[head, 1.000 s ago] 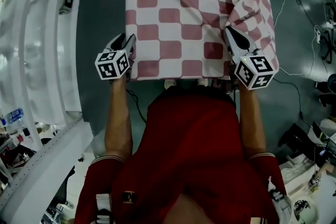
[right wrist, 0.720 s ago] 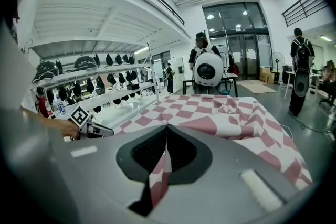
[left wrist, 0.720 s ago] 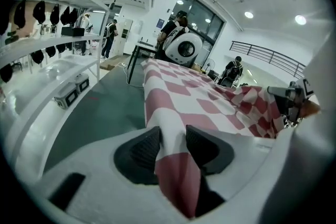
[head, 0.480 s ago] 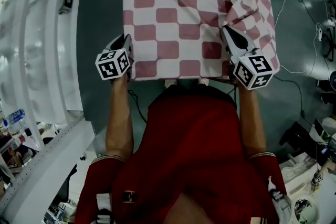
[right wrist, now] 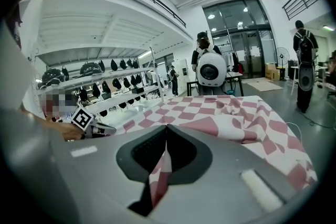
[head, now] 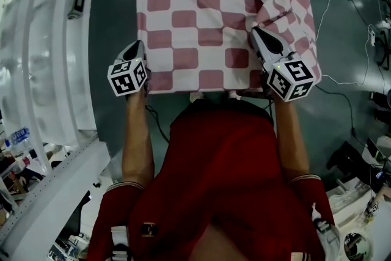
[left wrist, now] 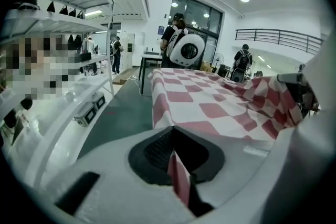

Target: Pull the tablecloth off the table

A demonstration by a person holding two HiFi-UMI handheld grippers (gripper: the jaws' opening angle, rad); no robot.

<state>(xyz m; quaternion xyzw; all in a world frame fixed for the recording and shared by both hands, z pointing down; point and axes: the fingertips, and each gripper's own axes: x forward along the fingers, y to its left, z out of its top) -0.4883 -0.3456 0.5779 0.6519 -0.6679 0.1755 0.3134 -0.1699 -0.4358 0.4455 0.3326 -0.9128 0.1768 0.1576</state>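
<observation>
A red-and-white checked tablecloth [head: 201,9] covers the table in front of me and is bunched into folds at its right side [head: 287,3]. My left gripper [head: 138,47] sits at the near left corner; its jaws have just been closing and now pinch a strip of the cloth's edge [left wrist: 179,182]. At the near right, my right gripper [head: 255,32] is shut on a fold of the cloth [right wrist: 159,176]. In the left gripper view the cloth [left wrist: 205,105] stretches away over the table. The right gripper view shows it rumpled [right wrist: 236,113].
White shelving [head: 43,40] runs along the left, across a strip of green floor [head: 113,15]. Cables [head: 335,6] lie on the floor at the right. People with backpacks [left wrist: 181,44] stand beyond the table's far end, and another person [right wrist: 304,60] stands at the far right.
The left gripper's jaws, open at the cloth's near left corner a second ago, have closed on its edge. The right gripper has kept its grip and place.
</observation>
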